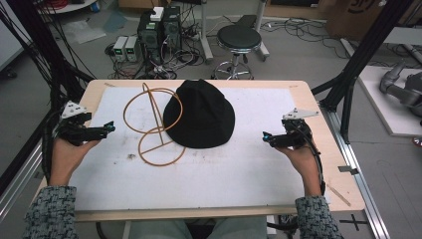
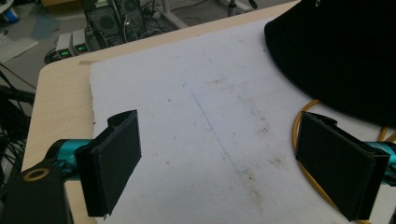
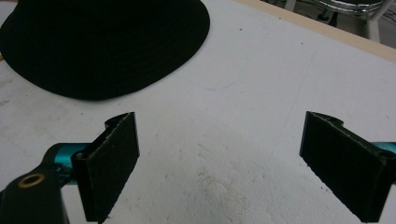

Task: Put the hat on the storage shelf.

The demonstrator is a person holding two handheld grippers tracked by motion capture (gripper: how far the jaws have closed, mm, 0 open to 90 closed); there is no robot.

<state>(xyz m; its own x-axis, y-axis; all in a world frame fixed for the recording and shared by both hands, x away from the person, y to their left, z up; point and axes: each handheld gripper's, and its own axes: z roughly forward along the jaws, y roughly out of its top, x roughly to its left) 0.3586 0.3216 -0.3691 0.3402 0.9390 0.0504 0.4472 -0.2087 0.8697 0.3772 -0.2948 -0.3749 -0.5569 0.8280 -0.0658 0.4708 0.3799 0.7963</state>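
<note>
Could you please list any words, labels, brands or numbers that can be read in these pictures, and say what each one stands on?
No text can be read in any view.
Black hat: no label or logo visible.
Cardboard box on the floor, top right of the high view: a dark printed mark, cut off and too blurred to read.
Small units on the floor: green lights, no legible digits.

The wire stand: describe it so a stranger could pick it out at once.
Start at the white mat that covers the wooden table. Near the mat's middle lies a black hat; the wire stand sits at its left edge, partly tucked under the brim. It is the one thin, orange-tan thing there, bent into open loops joined by a straight rod.
</note>
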